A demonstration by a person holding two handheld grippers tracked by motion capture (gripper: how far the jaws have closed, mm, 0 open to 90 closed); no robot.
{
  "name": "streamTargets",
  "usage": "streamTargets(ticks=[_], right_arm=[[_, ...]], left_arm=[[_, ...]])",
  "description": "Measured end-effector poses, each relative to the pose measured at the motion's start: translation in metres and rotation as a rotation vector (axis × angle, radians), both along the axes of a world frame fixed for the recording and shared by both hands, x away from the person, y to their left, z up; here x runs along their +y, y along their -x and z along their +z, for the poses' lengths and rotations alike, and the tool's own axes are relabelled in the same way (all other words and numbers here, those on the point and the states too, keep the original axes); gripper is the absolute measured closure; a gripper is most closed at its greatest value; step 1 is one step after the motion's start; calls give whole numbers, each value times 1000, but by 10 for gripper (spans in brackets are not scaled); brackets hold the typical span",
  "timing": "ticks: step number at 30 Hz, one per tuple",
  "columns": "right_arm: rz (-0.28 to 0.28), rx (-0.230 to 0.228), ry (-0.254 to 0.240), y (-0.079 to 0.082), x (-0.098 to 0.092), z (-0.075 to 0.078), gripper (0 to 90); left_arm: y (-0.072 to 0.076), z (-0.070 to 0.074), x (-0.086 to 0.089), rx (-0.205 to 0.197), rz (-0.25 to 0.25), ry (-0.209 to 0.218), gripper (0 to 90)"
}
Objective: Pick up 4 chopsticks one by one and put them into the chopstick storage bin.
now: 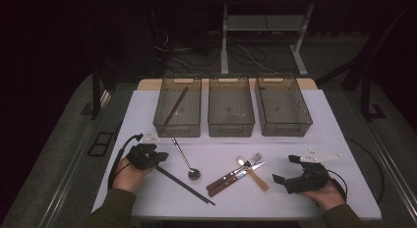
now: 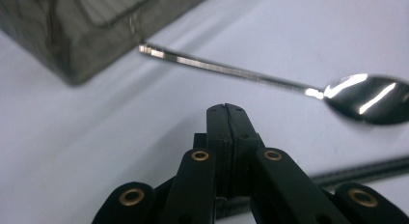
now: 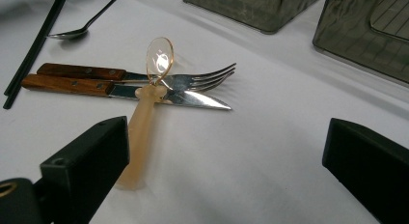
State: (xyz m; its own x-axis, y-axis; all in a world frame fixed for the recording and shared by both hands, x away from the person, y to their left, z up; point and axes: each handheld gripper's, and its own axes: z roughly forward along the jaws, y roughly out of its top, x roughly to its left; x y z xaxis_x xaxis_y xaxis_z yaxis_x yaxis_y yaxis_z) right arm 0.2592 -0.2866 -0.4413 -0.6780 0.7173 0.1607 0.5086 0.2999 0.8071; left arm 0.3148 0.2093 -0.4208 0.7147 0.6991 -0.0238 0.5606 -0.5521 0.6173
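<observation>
Left gripper [image 1: 158, 158] clamped on the near-left chopstick

Its jaws are pressed together around the upper end of the black chopstick [image 1: 189, 187], whose long axis runs diagonally away to the near right across the table [image 1: 305, 198]. The right gripper [image 1: 285, 173] rests wide open, well apart, facing the cutlery.

The black chopstick [image 2: 366, 172] passes hidden beneath the left tongs [image 2: 226, 108].
</observation>
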Motion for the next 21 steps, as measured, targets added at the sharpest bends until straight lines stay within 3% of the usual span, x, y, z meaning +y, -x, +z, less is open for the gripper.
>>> streamTargets(ticks=[7,11,21], right_arm=[[3,-1,1,0,0,0,23],[2,-2,3,0,0,0,23],[3,-2,4,0,0,0,23]], left_arm=[[5,-5,10,20,16,-12,893],[6,-8,11,32,18,-33,893],[5,-10,10,39,20,-36,893]])
